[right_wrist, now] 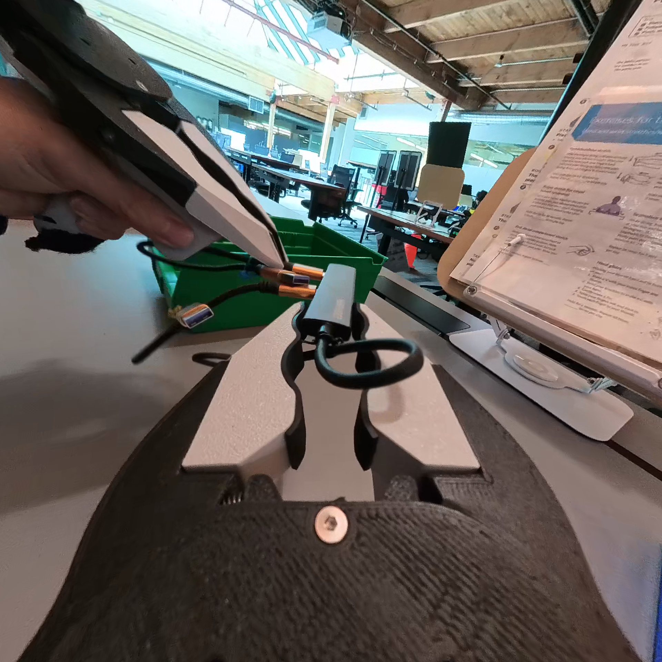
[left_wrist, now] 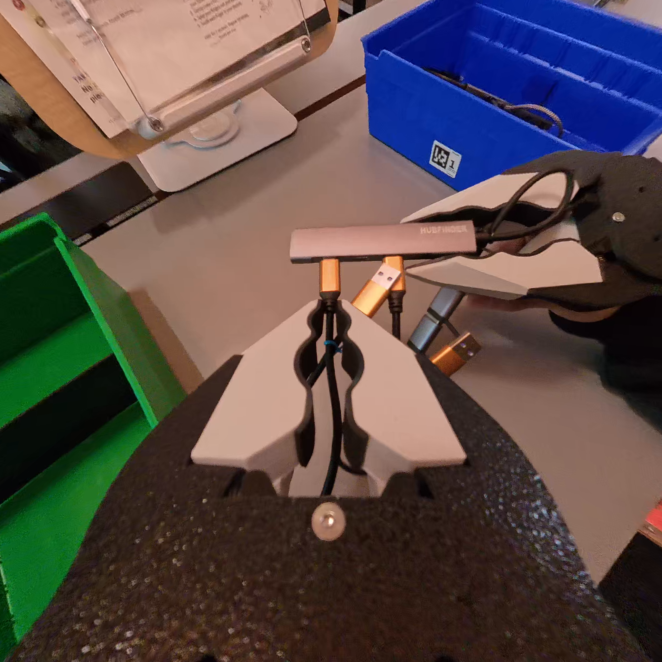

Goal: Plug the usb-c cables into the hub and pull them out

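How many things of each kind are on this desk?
Grippers: 2, left and right
Hub: 1
Orange plugs in the hub: 2
Loose orange plugs: 2
Bins: 2, blue and green
Total: 9

Green bin [left_wrist: 53, 358] cut by left edge; document stand [left_wrist: 161, 71] cropped above.

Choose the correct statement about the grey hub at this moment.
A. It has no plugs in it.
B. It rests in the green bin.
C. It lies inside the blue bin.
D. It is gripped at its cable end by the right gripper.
D: the right gripper clamps the hub at its cable end, two orange plugs seated in its side.
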Tool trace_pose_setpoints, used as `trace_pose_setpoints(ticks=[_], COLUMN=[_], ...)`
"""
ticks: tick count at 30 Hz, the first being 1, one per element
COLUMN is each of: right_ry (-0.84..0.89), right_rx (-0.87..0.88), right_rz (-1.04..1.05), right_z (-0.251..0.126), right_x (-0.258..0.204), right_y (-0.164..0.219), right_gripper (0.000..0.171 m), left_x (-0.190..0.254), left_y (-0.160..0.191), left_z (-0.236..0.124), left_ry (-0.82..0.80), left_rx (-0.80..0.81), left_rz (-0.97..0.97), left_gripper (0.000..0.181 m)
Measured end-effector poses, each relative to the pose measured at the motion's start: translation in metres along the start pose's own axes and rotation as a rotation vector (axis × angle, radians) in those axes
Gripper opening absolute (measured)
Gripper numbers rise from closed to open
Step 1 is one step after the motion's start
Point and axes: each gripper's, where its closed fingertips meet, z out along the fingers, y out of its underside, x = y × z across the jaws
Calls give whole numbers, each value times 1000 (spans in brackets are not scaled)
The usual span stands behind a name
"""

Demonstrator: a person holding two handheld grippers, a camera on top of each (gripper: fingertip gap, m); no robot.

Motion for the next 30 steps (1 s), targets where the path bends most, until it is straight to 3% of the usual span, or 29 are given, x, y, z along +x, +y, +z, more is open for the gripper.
trace_pose_setpoints(ticks=[11,18,30], right_ry=[1,51,133], right_rx=[11,162,151], right_rz=[35,131,-14], right_z=[1,-6,-5], right_x=[2,13,15], right_y=[2,-15,-14], right_gripper=[25,22,27], left_x=[-1,8,8], left_y=[-6,-20,-18], left_z=[1,-5,-5], left_ry=[4,16,42], left_rx=[59,196,166], left_rz=[32,23,-10], left_gripper=[4,4,4])
